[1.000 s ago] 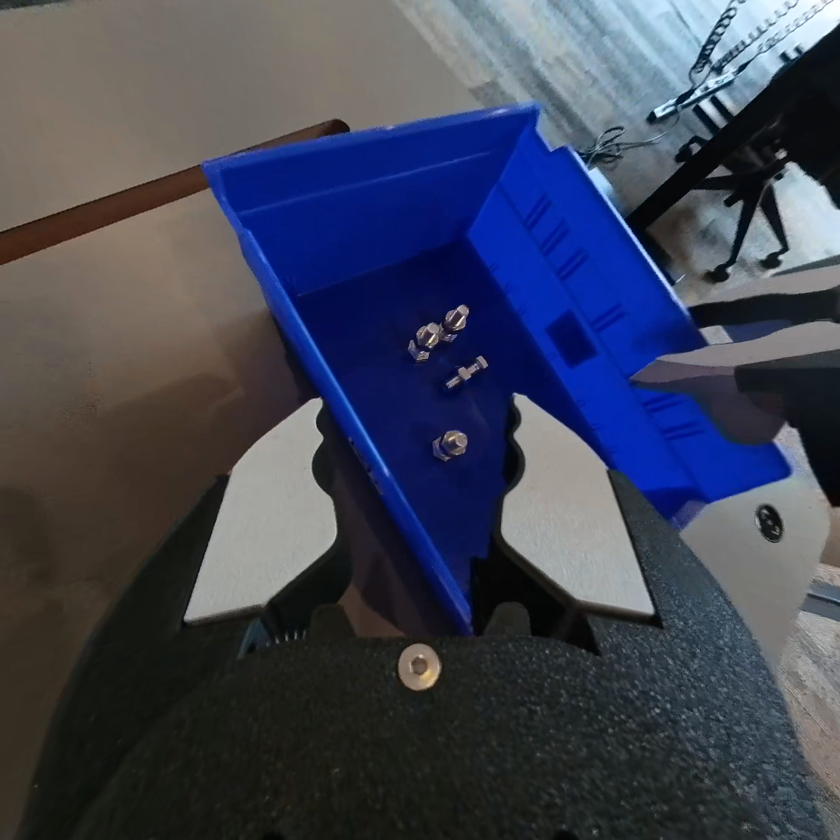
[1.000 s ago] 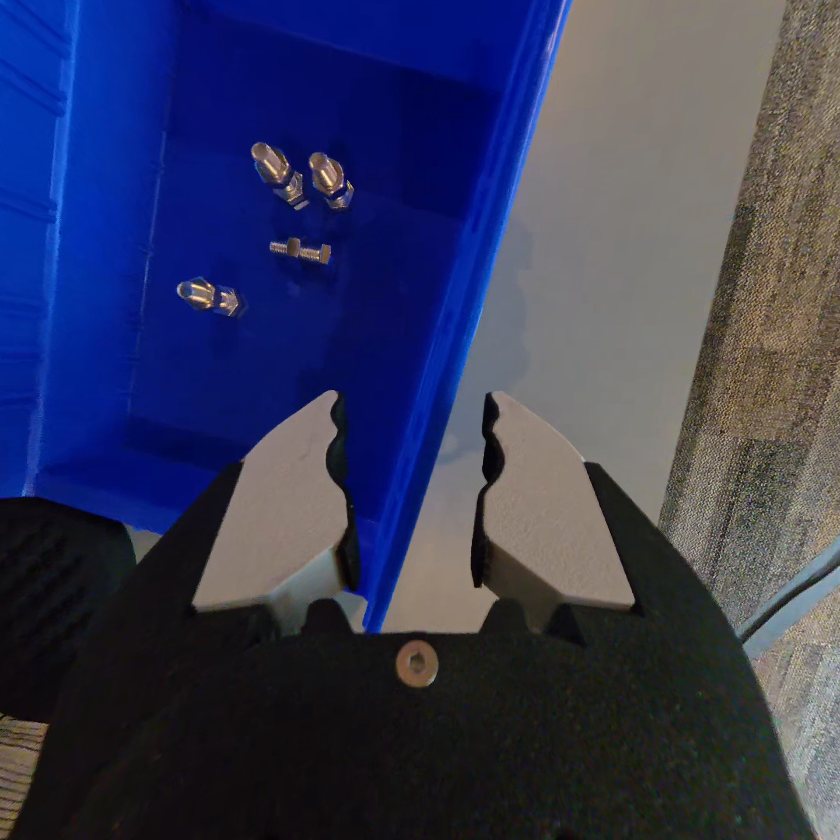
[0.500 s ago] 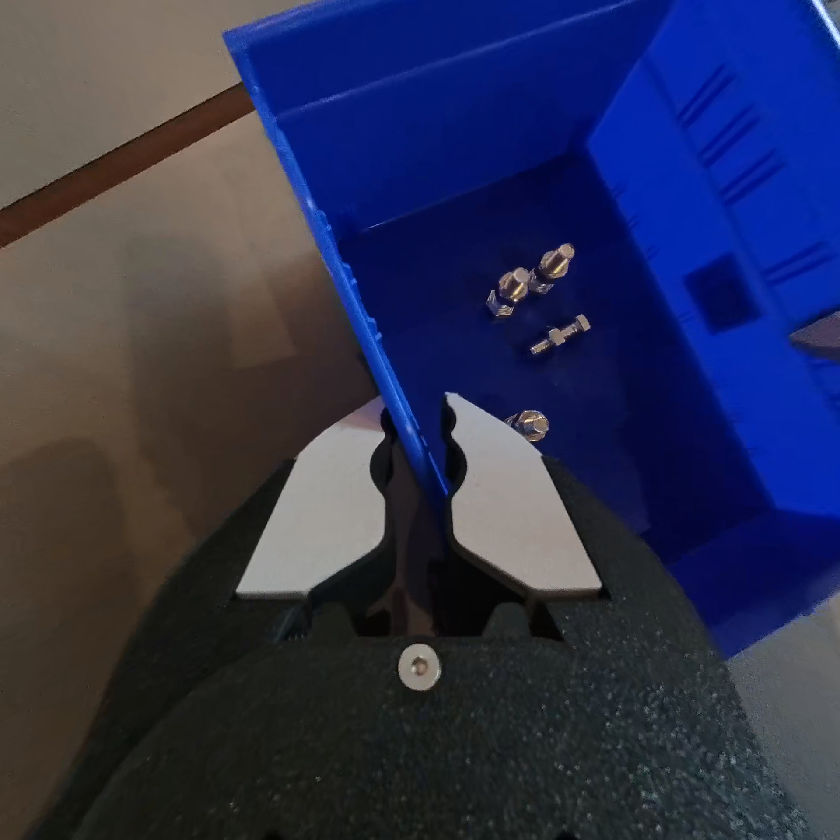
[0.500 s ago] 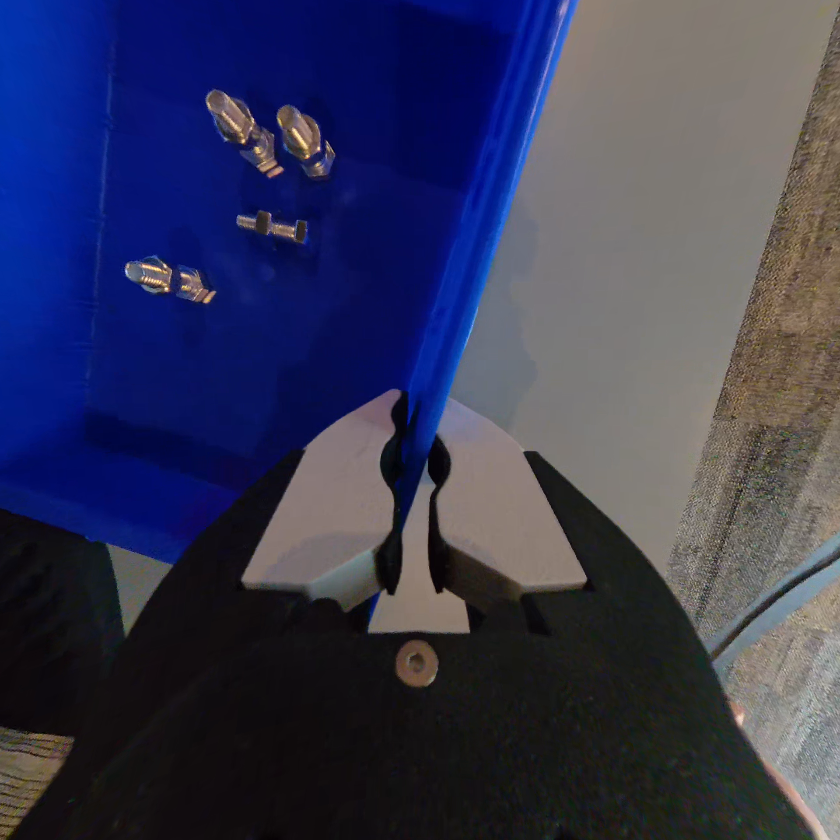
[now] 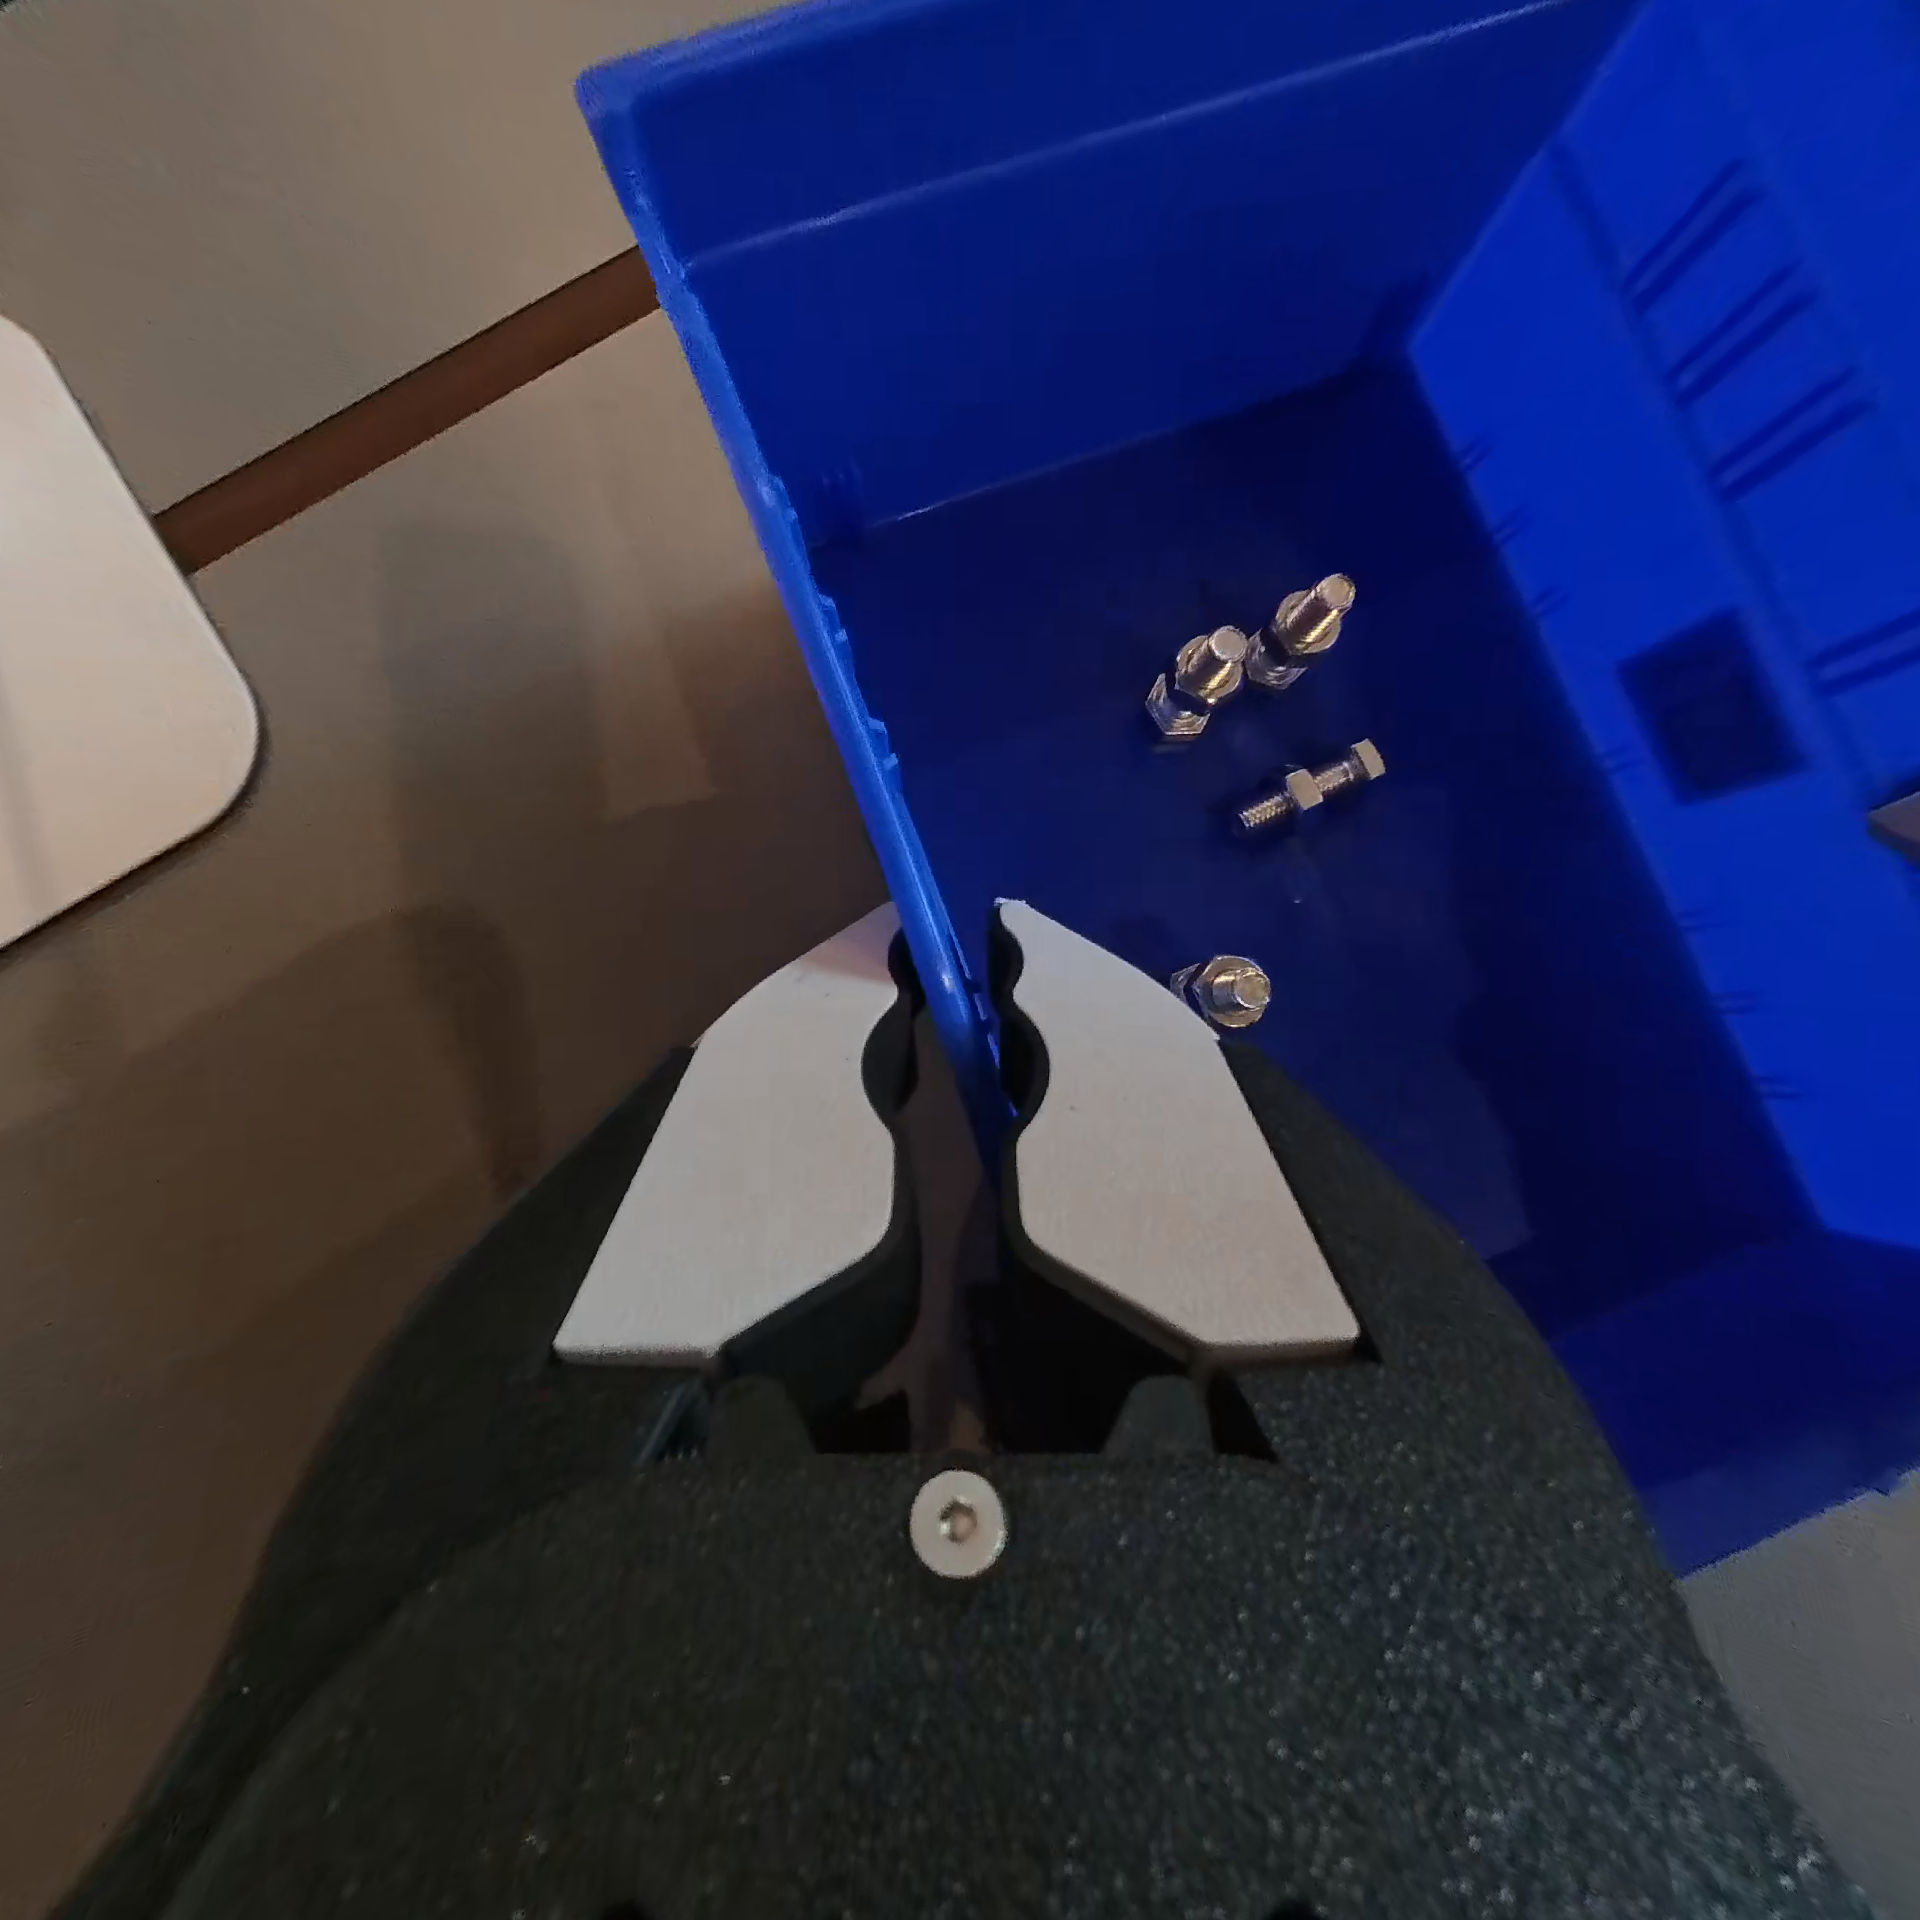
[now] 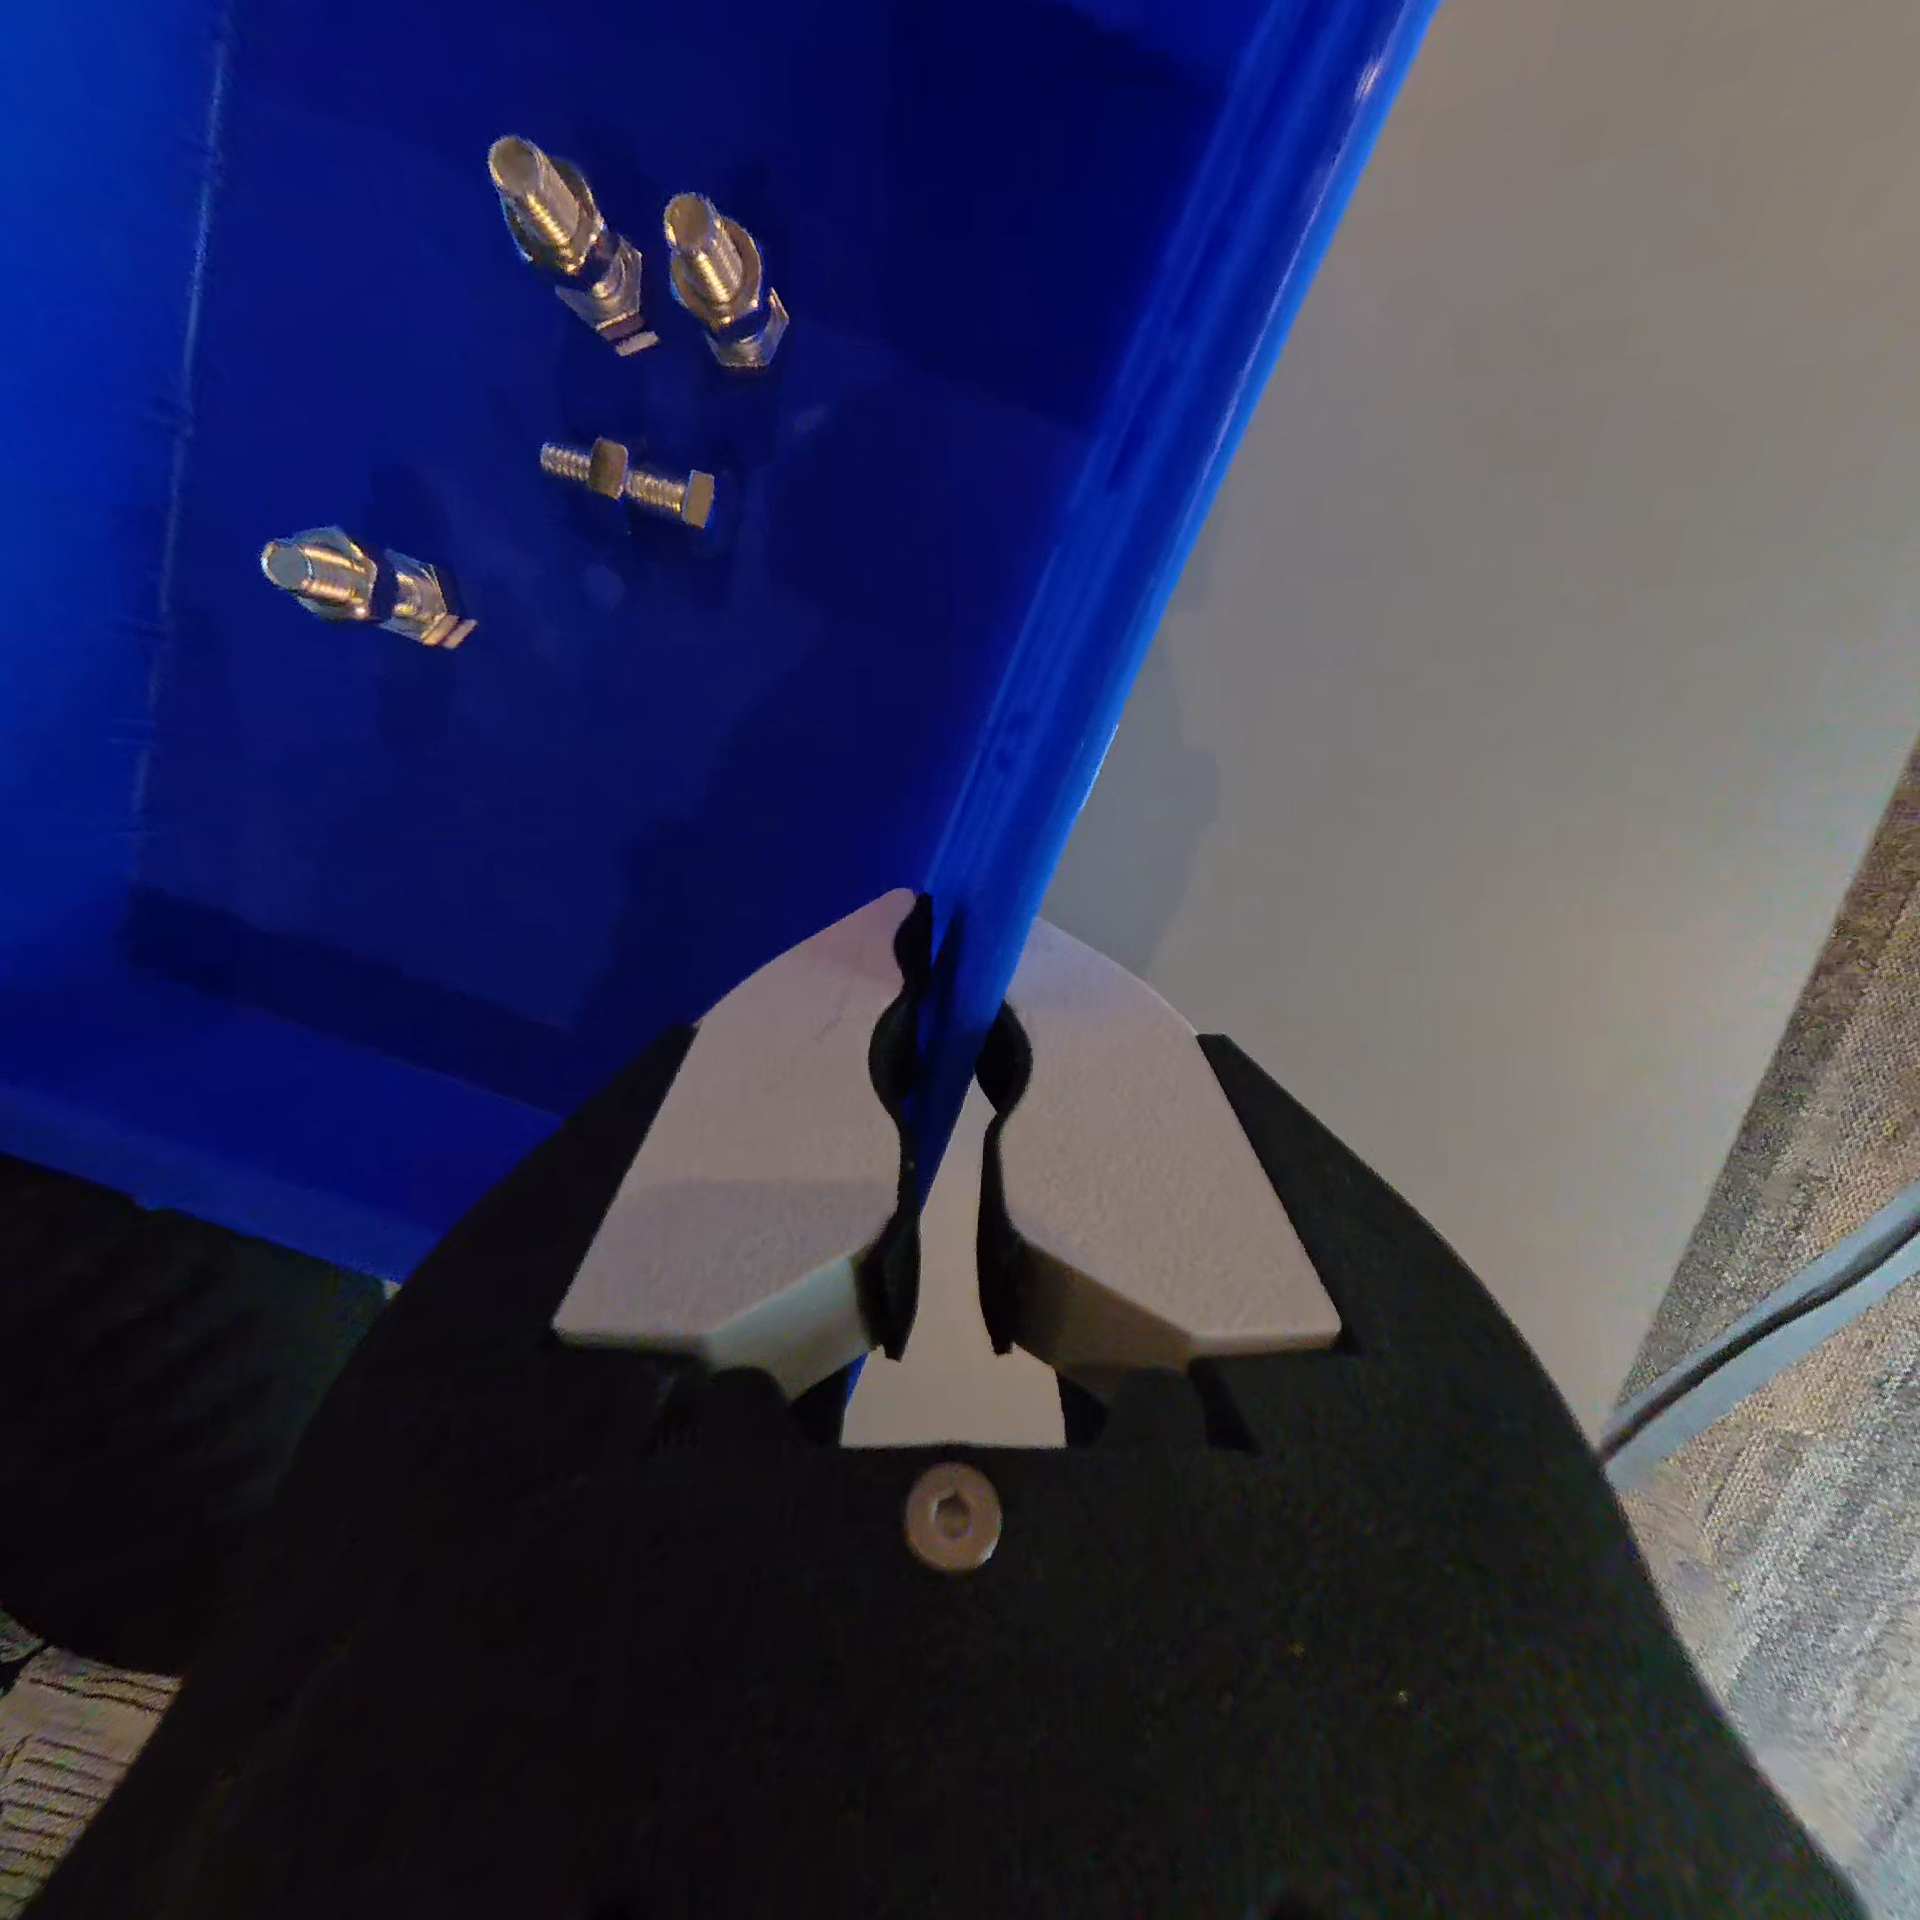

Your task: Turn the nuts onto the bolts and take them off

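Note:
A blue plastic bin [image 5: 1039, 312] holds several steel bolts with nuts on them. A pair of large bolts [image 5: 1247, 655] lies at the back, a small bolt with a nut [image 5: 1309, 800] in the middle, and one large bolt [image 5: 1226, 992] near the front. My left gripper [image 5: 951, 935] is shut on the bin's left wall. My right gripper [image 6: 956, 925] is shut on the bin's right wall [image 6: 1143, 520]. The same bolts show in the right wrist view: the pair [image 6: 634, 260], the small one [image 6: 629, 488], the single one [image 6: 364, 592].
The bin is over a beige table [image 5: 364, 987]. A white rounded object [image 5: 94, 644] lies at the table's left, with a dark brown strip [image 5: 416, 426] behind it. Grey carpet [image 6: 1787, 1455] shows beyond the table edge on the right. Left tips to right tips: about 20 cm.
Both grippers were open around the bin's walls a second ago and have closed on them. The bin now looks closer and larger in both views.

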`<state>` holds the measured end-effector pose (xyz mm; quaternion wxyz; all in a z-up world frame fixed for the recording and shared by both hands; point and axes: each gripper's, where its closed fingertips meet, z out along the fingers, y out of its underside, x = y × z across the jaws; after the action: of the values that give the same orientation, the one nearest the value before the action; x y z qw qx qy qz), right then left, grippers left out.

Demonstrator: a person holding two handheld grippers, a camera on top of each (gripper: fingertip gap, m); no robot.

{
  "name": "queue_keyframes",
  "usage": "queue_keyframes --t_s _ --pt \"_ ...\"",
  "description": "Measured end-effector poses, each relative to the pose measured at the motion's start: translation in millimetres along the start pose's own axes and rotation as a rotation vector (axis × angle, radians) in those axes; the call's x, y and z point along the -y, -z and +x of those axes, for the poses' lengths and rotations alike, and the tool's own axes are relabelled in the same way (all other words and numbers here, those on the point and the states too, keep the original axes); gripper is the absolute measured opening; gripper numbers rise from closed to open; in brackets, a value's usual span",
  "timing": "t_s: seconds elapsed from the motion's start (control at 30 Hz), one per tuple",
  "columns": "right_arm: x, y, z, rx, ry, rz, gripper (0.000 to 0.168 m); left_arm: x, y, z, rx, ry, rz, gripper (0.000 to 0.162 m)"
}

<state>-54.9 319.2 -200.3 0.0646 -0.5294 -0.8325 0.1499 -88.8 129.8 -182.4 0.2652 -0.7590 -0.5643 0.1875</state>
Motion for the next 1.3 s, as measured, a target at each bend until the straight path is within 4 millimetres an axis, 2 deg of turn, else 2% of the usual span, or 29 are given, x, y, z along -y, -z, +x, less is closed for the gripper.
queue_keyframes --t_s 0.6,1.3 --pt "21.1 -9.2 -90.2 0.030 0.117 -0.016 0.005 -52.2 36.7 -78.5 0.042 0.116 0.001 0.010" --pt "29.3 -14.3 -169.6 0.070 0.203 -0.006 0.007 -98.2 75.0 -139.1 0.098 0.180 -0.007 0.010"
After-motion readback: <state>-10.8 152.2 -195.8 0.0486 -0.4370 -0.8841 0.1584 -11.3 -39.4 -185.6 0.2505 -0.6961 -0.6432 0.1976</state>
